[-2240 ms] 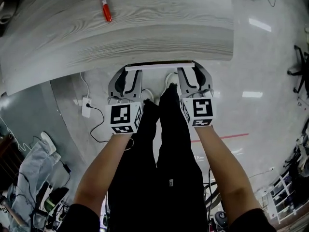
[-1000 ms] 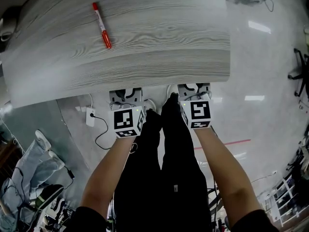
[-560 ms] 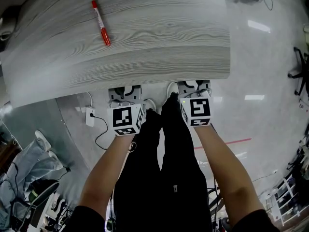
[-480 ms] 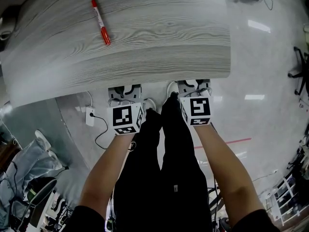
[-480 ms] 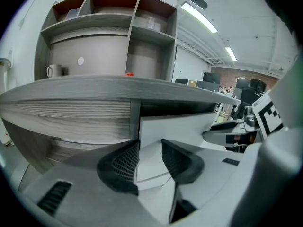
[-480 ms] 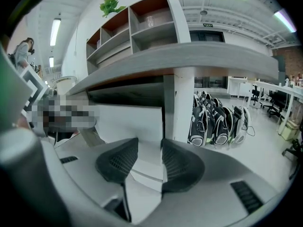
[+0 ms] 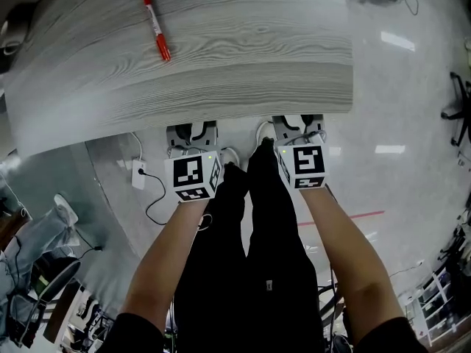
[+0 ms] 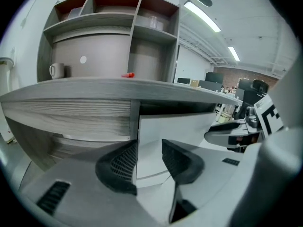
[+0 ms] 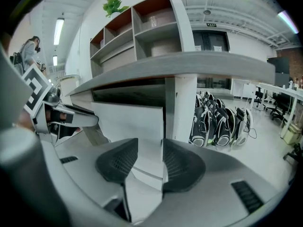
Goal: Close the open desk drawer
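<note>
The left gripper [image 8: 149, 156] is holding its jaws apart, with the lower left corner of the white drawer front [image 8: 176, 126] showing in the gap at 12 o'clock. The right gripper [image 9: 150, 157] is likewise standing open and framing that front's right edge. Neither is clamping anything. The drawer front is sitting tucked under the grey desktop [image 7: 235, 57], beside the wood-grain panel [image 8: 71, 119] at its 9 o'clock. The closing is therefore looking done or nearly so, and I am judging that at most a last push is waiting. Whether the front is lying fully flush is proving hard to tell. In the head view the desktop edge is hiding the drawer front and both sets of fingertips, and no view is showing whether the jaw tips are touching it. A red marker [image 7: 157, 28] is lying at 11 o'clock on the desktop.
</note>
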Tool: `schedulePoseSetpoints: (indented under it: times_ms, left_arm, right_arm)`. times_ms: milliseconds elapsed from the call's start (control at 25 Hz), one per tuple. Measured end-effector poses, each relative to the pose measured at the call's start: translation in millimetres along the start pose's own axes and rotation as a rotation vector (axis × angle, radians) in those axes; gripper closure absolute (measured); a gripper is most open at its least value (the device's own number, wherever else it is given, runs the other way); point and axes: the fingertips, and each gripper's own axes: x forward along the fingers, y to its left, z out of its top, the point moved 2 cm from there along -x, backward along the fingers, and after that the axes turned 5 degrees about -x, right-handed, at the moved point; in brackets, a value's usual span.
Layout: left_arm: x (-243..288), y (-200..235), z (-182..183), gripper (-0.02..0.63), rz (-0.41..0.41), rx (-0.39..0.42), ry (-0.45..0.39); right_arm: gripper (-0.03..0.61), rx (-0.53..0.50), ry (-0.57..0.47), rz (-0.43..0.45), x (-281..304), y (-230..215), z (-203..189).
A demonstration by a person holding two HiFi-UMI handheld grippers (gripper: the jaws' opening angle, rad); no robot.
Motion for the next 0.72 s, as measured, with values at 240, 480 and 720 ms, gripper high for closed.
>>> schedulePoseSetpoints:
  times_ms: [240,480,720]
  left_arm:
    - [-19,-5,-4,0.456,-0.001,-0.072,0.009]
    - [-50,-22,-9,0.456,-0.058,-0.053,0.016]
    - [-83,-47,-10,0.456,-0.124,-0.008,0.021]
  right_arm:
    - [0.414,0.039,-0.004,-0.013,-25,5,-6]
    - [0.414,0.082,-0.028,-0.028,-57,21,-5]
    - [0.414,0.074,-0.067,-0.03,-94,26,8]
